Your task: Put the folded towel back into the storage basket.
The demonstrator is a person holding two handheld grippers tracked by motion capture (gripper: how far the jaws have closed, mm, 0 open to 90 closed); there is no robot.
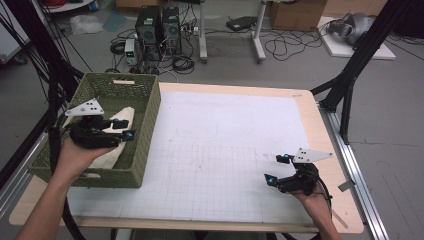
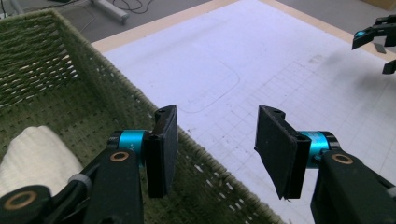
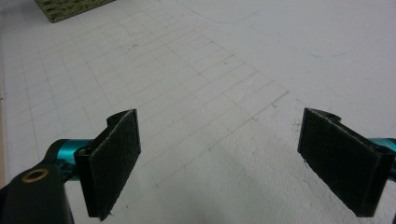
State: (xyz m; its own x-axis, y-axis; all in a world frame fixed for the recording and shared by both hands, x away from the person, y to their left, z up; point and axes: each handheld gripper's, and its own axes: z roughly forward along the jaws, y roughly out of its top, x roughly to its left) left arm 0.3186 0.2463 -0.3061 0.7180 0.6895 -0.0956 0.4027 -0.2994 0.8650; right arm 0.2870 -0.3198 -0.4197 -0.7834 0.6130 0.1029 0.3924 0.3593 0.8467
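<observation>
Plainly the cream cloth (image 1: 116,134) lies bundled inside the green woven basket (image 1: 148,116), its long axis running front to back, just under and behind the left gripper (image 1: 125,129), whose jaws stand apart and empty above the basket's right wall; the right gripper (image 1: 276,169), spread wide and empty, hovers well apart over the white mat (image 1: 225,145), so the left hand is nearer

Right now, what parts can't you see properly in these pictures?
- White cloth in the green basket: in the high view the left gripper and hand cover its middle; in the left gripper view the picture's edge cuts it off.
- Basket floor: the near wall hides part of it in the high view.
- Right gripper: its rear sits behind the grey plate.
</observation>
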